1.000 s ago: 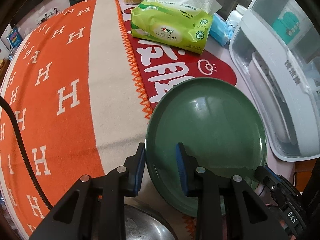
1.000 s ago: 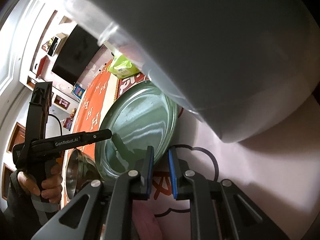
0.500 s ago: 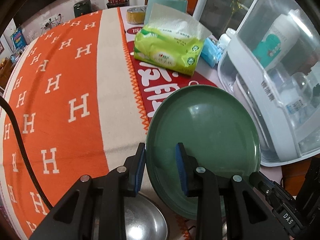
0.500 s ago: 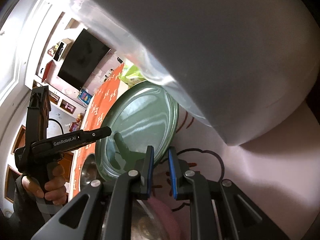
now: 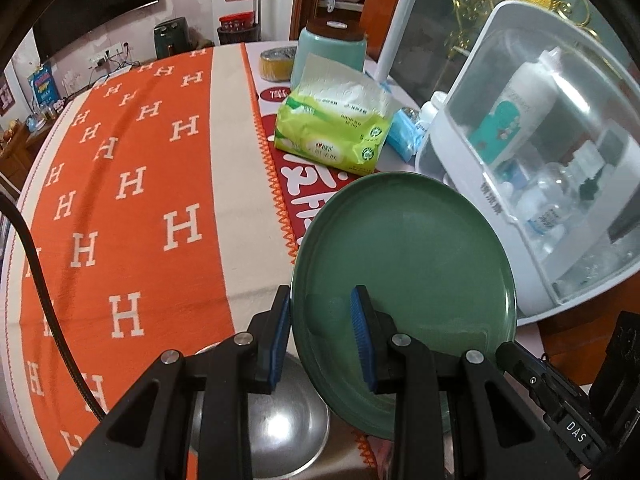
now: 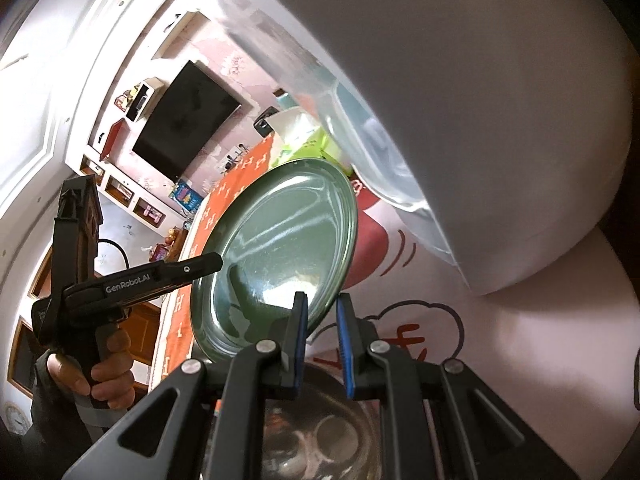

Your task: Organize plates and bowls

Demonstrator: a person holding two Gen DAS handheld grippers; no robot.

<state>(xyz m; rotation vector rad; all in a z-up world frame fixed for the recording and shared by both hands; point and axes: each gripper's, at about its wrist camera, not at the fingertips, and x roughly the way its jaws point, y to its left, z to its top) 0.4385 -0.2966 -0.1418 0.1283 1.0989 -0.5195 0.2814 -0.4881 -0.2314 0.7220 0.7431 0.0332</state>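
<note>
A green plate [image 5: 408, 248] is held in the air above the table by both grippers. My left gripper [image 5: 320, 336] is shut on its near-left rim, one pad under and one pad on top. My right gripper [image 6: 322, 340] is shut on the plate's [image 6: 280, 248] opposite rim. A steel bowl [image 5: 280, 420] sits on the table right below the plate; it also shows under my right gripper [image 6: 320, 440].
A white cabinet with a clear lid [image 5: 540, 168] stands at the right, close above my right gripper [image 6: 480, 100]. A green tissue pack [image 5: 336, 136], a teal canister [image 5: 328, 56] and a yellow tin [image 5: 276, 64] stand beyond the plate. An orange H-patterned cloth [image 5: 132, 184] covers the table's left.
Both grippers have lifted the green plate higher off the table. The steel bowl below has come into fuller view.
</note>
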